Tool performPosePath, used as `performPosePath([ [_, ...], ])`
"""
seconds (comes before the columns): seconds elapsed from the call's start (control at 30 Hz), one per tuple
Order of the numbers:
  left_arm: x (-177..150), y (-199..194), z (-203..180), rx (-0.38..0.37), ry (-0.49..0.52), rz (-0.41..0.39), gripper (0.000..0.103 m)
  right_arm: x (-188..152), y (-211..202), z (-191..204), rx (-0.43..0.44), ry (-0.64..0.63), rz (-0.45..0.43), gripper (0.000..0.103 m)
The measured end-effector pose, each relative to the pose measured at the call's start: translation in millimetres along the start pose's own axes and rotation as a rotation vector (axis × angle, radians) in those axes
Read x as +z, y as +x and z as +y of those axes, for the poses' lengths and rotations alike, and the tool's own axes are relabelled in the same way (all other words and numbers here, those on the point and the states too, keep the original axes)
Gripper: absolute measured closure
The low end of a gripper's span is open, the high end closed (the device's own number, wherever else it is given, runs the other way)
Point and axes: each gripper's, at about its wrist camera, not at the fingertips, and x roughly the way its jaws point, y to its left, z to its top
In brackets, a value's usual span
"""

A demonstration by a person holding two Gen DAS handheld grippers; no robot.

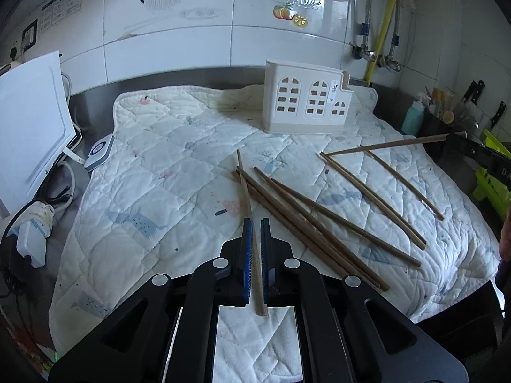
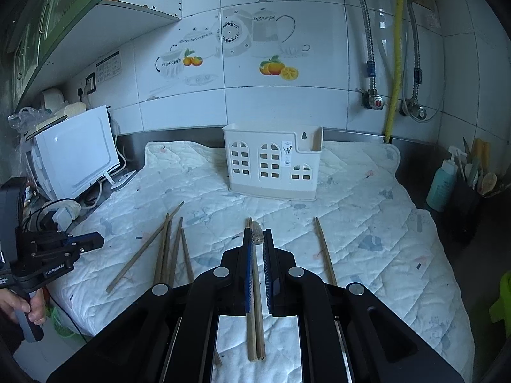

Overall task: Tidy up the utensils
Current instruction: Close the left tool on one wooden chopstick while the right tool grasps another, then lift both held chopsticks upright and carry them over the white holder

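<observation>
A white house-shaped utensil holder [image 1: 305,102] [image 2: 273,166] stands at the back of a quilted white mat [image 1: 153,172] [image 2: 367,217]. Several brown chopsticks [image 1: 306,220] [image 2: 167,252] lie loose on the mat. My left gripper [image 1: 255,225] is shut on one chopstick [image 1: 246,198] that points forward. My right gripper [image 2: 258,233] is shut on a chopstick [image 2: 255,303], with a second stick close alongside it. In the left wrist view the right gripper [image 1: 460,143] holds its chopstick [image 1: 392,143] above the mat's right side. The left gripper [image 2: 92,242] shows at the left in the right wrist view.
A white appliance [image 1: 28,127] [image 2: 76,156] with cables stands left of the mat. A teal bottle [image 1: 413,116] [image 2: 442,182] and a black holder of tools [image 2: 466,204] stand at the right, with knives [image 1: 476,94] behind. A tiled wall rises behind. Something green [image 1: 491,178] sits far right.
</observation>
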Motion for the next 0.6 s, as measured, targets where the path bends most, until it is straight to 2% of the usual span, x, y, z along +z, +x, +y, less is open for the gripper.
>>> performPosePath([
  [0.1, -6, 4, 4, -0.033, -0.034, 0.036, 0.099, 0, 4, 1, 0.001, 0.004, 0.008, 0.096],
  [0.17, -13, 7, 1, -0.025, -0.033, 0.054, 0.094, -2, 7, 1, 0.003, 0.004, 0.018, 0.096],
  [0.23, -21, 12, -3, -0.035, -0.024, 0.08, 0.084, -2, 9, 1, 0.004, 0.006, 0.021, 0.096],
  [0.3, -28, 17, -7, -0.017, -0.013, 0.102, 0.081, -3, 10, 1, 0.005, 0.004, 0.02, 0.096],
  [0.5, -45, 35, -5, -0.009, -0.035, 0.174, 0.082, -3, 12, -1, 0.006, 0.002, 0.023, 0.096],
  [0.6, -49, 37, -7, 0.002, -0.021, 0.166, 0.085, -3, 13, -1, 0.007, 0.01, 0.024, 0.096],
])
